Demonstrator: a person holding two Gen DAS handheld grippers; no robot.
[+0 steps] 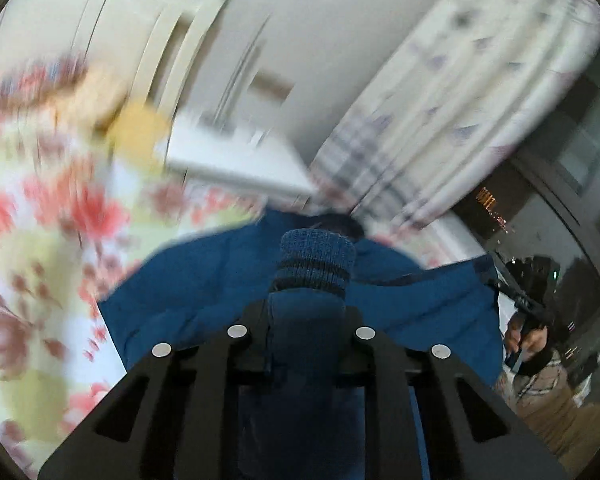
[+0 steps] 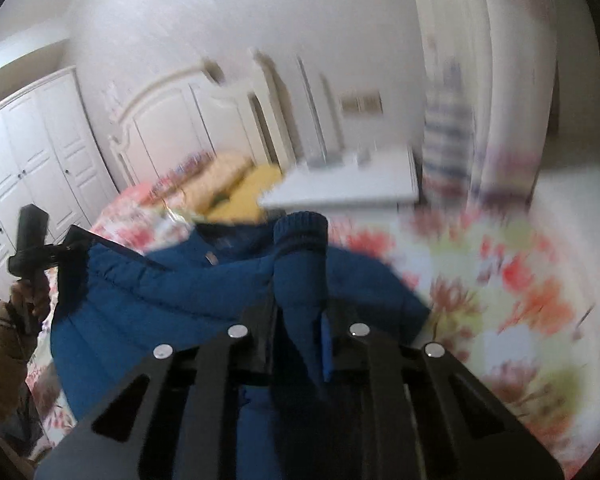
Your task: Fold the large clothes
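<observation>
Jacket lay spread on the floral bed, blue and padded, not yet folded. Left gripper was clamped on one sleeve cuff; right gripper was clamped on the other cuff. Judged progress: early, with both sleeves gripped and all folds remaining. The left view alone showed a dark window and curtain. The right view alone showed a white wardrobe and the headboard. Both frames were blurred.
</observation>
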